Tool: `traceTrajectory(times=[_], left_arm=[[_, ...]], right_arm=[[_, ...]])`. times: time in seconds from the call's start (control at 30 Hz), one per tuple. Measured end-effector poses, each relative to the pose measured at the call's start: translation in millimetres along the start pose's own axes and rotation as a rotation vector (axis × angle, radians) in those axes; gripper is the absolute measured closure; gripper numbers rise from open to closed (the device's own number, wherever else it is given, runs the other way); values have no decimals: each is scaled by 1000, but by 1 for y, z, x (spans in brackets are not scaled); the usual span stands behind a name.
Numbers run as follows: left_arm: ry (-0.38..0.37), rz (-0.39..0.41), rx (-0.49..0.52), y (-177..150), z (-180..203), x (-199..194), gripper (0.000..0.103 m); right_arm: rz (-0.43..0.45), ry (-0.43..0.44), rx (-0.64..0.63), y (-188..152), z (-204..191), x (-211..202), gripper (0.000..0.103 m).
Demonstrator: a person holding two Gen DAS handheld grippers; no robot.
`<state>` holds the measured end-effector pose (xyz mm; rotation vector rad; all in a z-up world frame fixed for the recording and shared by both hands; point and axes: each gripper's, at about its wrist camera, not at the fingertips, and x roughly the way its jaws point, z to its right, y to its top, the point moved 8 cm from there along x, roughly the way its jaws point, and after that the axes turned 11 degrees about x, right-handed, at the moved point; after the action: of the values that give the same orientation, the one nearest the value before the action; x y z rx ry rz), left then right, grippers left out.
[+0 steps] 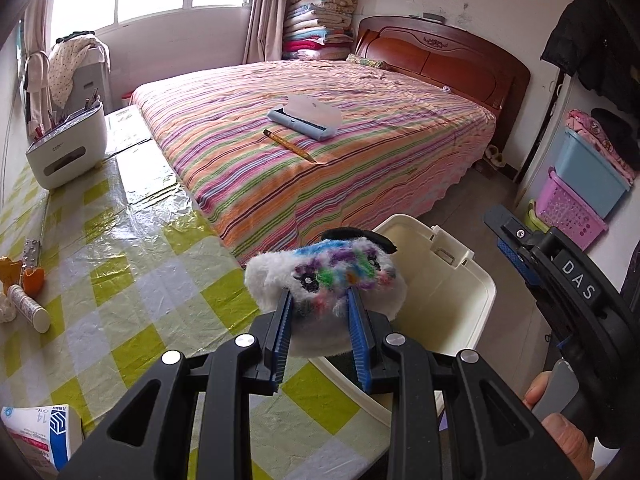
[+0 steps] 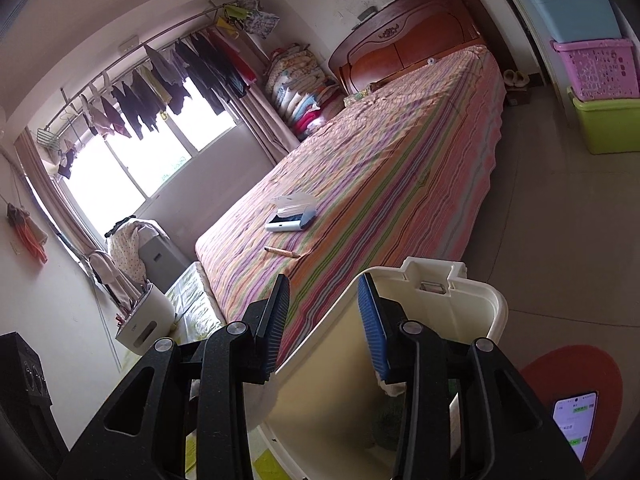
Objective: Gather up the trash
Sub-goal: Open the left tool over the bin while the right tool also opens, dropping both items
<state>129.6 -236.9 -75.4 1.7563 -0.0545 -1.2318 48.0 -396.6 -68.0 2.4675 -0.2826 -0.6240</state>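
A fluffy white plush piece (image 1: 320, 268) with coloured patches and a black strip sits between the blue pads of my left gripper (image 1: 320, 300), which is shut on it. It hangs over the table edge, beside the open cream bin (image 1: 480, 280). My right gripper (image 1: 506, 240) shows at the right of that view, to the right of the bin, with a hand (image 1: 560, 432) on its handle. In the right wrist view the right gripper (image 2: 324, 312) stands open above the bin (image 2: 480, 296). Nothing is pressed between its pads. Something dark lies in the bin's bottom (image 2: 392, 416).
The table (image 1: 140, 260) has a green-checked plastic cover and carries a white organiser (image 1: 68, 148), a tube (image 1: 28, 308), orange peel (image 1: 32, 278) and a tissue pack (image 1: 36, 436). On the striped bed (image 1: 360, 152) lie a blue case (image 1: 306, 116) and a pencil (image 1: 288, 144). Baskets (image 1: 576, 208) stand at the right. A phone (image 2: 576, 424) rests on a red stool.
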Motion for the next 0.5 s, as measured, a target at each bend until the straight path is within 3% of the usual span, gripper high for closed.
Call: traceTrajectory(times=[0.17,0.3,0.37,0.43,0.5], left_arm=[[-10,2,17,2,10,3,76],[5,33,43,5,17,1,69],[29,58,62,7,19,-2,62],[54,78,80,10,20,-6,33],[94,94,89,11,18,-8,26]], right_arm=[[16,17,10,4,1,-4,67],[37,30,13,5,1,-9,67],[41,34,23,6,2,-9,64],[40,33,28,6,3,-8,61],[37,36,30,6,3,-7,61]])
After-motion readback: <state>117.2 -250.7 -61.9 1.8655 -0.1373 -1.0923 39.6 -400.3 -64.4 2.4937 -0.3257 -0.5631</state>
